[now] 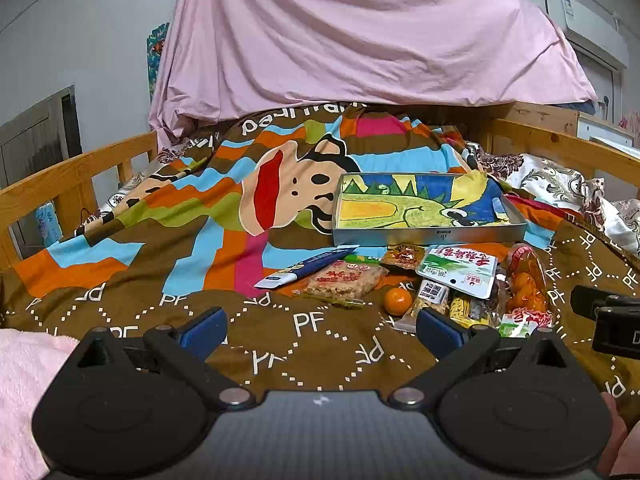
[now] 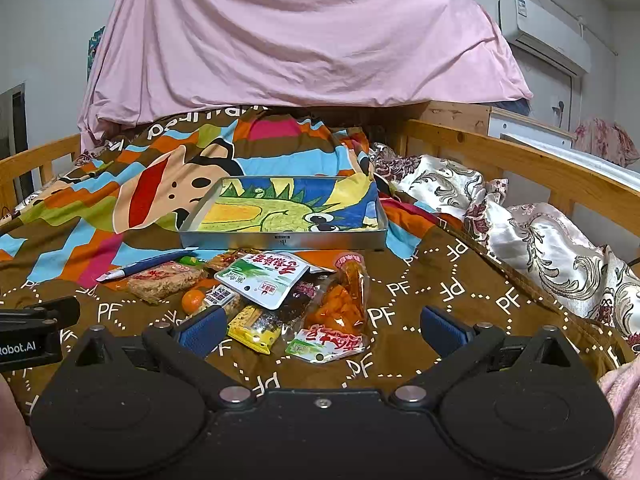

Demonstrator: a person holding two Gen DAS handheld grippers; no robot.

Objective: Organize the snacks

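Both grippers, your left gripper [image 1: 320, 330] and right gripper [image 2: 320, 330], hang open and empty over the bed. Start with the clear packet of orange snacks [image 2: 340, 304] nearest your right gripper, then carry it into the shallow metal tray [image 2: 280, 239] just behind the pile.

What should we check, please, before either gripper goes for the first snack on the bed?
1. Left gripper open and holding nothing: ok.
2. Right gripper open and holding nothing: ok.
3. Tray has no snacks in it, ready to receive them: ok.
4. Snacks within view: pile sits in front of the tray, with the orange apart at its left edge: ok.
5. Snacks separated for a clean grasp: not ok; the white and green packet overlaps the packets under it.
6. Tray steady on the soft blanket: cannot tell.
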